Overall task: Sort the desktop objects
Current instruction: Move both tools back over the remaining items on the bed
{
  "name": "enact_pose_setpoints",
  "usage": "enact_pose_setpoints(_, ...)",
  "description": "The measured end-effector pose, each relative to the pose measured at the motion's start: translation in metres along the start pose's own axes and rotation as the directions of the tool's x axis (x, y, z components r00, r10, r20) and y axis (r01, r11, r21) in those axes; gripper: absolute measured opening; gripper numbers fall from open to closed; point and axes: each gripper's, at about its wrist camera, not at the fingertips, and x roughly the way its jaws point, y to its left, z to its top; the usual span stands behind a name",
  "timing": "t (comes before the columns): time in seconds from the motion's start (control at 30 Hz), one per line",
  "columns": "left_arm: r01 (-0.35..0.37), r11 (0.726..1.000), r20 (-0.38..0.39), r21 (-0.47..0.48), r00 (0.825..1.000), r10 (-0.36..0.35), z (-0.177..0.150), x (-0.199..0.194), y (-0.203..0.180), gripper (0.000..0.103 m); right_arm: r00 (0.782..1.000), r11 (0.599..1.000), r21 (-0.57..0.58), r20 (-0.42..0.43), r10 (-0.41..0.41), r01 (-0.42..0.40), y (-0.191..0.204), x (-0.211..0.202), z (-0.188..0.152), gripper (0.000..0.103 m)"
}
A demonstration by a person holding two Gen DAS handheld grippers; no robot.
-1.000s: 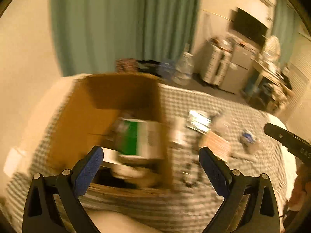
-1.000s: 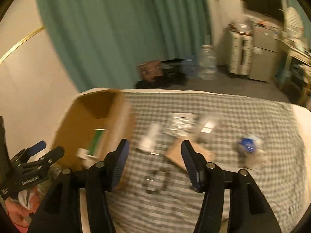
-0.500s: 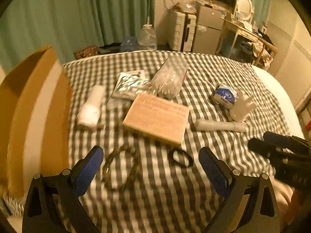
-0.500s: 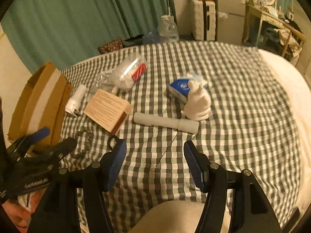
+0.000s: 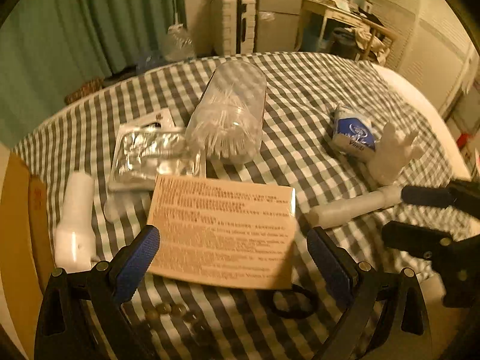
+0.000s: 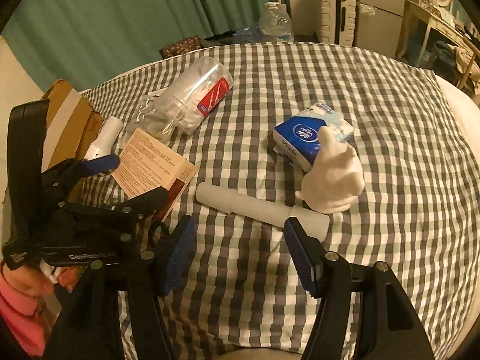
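My left gripper (image 5: 234, 258) is open and empty, its jaws on either side of a tan printed box (image 5: 222, 228) lying on the checked cloth; it also shows in the right wrist view (image 6: 132, 177). My right gripper (image 6: 240, 249) is open and empty just before a white tube (image 6: 258, 207), which lies in front of a white figurine (image 6: 333, 177) and a blue tissue pack (image 6: 300, 138). A clear jar of cotton swabs (image 5: 231, 117), a foil pouch (image 5: 150, 156) and a white bottle (image 5: 76, 219) lie behind the box.
A cardboard box (image 6: 66, 120) stands at the table's left edge. A bead bracelet (image 5: 168, 309) and a black hair tie (image 5: 294, 300) lie near my left gripper. Green curtains, a suitcase and a desk stand beyond the table.
Both grippers have swung right from the cardboard box and moved down close over the table objects. The left now frames the tan box, the right nears the white tube.
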Motion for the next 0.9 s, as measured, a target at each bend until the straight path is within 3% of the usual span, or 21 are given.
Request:
enact_pose_setpoints(0.07,-0.043,0.999,-0.004,0.023,0.999,0.043,0.001,0.006,-0.001,0.103,1.000,1.000,-0.026,0.001,-0.001,0.001,0.003,0.002,0.002,0.062)
enact_pose_setpoints(0.27,-0.070,0.994,0.025,0.085,0.997,0.068,0.007,0.010,0.002,0.103,1.000,0.993,-0.116,-0.027,-0.015,0.012,0.015,0.025,0.017,0.062)
enact_pose_setpoints(0.47,-0.099,0.995,-0.042,-0.012,0.994,0.098,0.004,0.002,0.024,0.103,0.992,0.993,-0.114,-0.123,0.013,-0.028,0.012,0.059,0.024,0.065)
enact_pose_setpoints(0.57,-0.059,0.991,-0.058,-0.122,0.997,0.052,-0.007,-0.012,0.038,0.103,0.987,0.995,-0.059,-0.140,0.073,-0.082,0.001,0.059,0.024,0.064)
enact_pose_setpoints(0.6,-0.046,0.985,-0.056,-0.167,0.998,0.037,-0.010,-0.018,0.043,0.103,0.987,0.995,-0.065,-0.143,0.067,-0.077,0.001,0.058,0.023,0.059)
enact_pose_setpoints(0.67,0.001,0.973,-0.051,-0.230,0.999,-0.013,-0.013,-0.028,0.048,0.103,0.987,0.993,-0.115,-0.162,-0.022,0.003,0.005,0.056,0.017,0.035)
enact_pose_setpoints(0.7,0.014,0.968,-0.054,-0.250,0.998,-0.029,-0.014,-0.030,0.048,0.103,0.986,0.993,-0.119,-0.162,-0.033,0.014,0.006,0.054,0.017,0.034)
enact_pose_setpoints(0.77,0.022,0.955,-0.075,-0.294,0.996,-0.046,-0.014,-0.033,0.048,0.103,0.985,0.992,-0.116,-0.160,-0.058,0.039,0.006,0.049,0.014,0.017)
enact_pose_setpoints(0.83,-0.014,0.933,-0.111,-0.359,0.993,-0.027,-0.011,-0.029,0.046,0.103,0.986,0.993,-0.091,-0.146,-0.085,0.072,0.004,0.041,0.011,0.008)
enact_pose_setpoints(0.9,-0.048,0.898,-0.128,-0.438,0.992,-0.009,-0.007,-0.023,0.043,0.103,0.991,0.997,-0.056,-0.119,-0.056,0.050,0.000,0.027,0.006,0.008)
